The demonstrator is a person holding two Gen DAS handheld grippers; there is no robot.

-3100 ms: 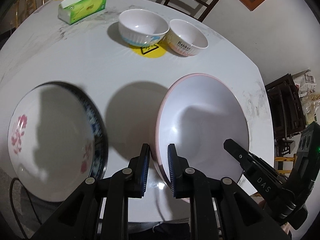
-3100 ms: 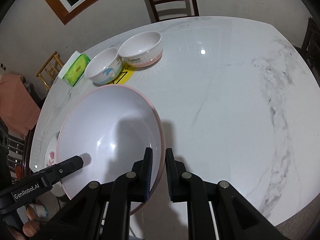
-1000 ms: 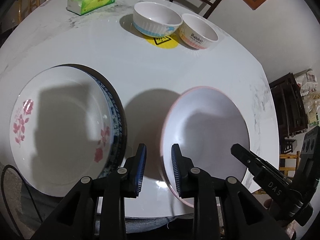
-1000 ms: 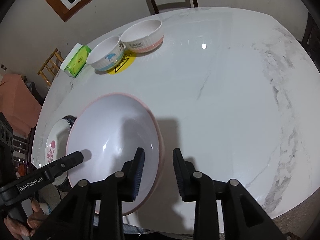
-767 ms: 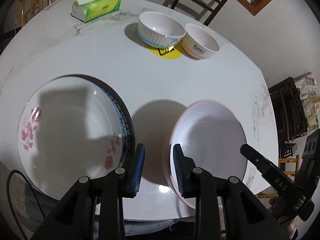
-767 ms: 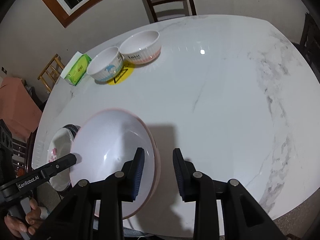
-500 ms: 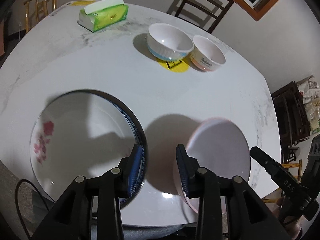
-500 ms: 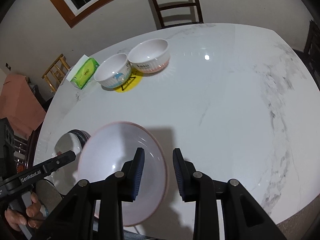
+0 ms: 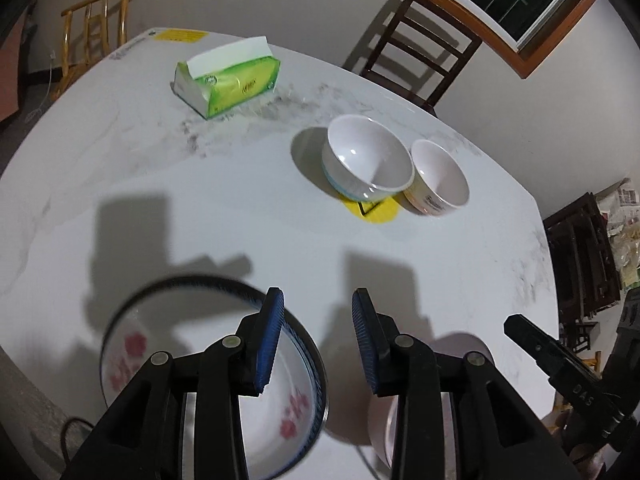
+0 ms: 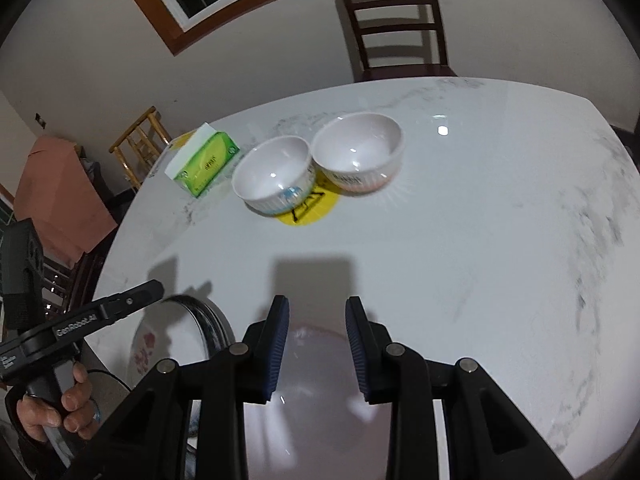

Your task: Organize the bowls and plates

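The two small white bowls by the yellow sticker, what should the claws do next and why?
Probably carry the open left claw forward to the blue-banded white ribbed bowl, since both claws are empty and it sits unstacked beside the pink-banded white bowl.

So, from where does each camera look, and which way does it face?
Left wrist: sits on the left gripper, looks across the table at the flowered plate; its open fingers and the other gripper show.
Right wrist: sits on the right gripper, above the pink-rimmed plate; its open fingers and the person's left hand show.
Both share the two bowls and tissue box.
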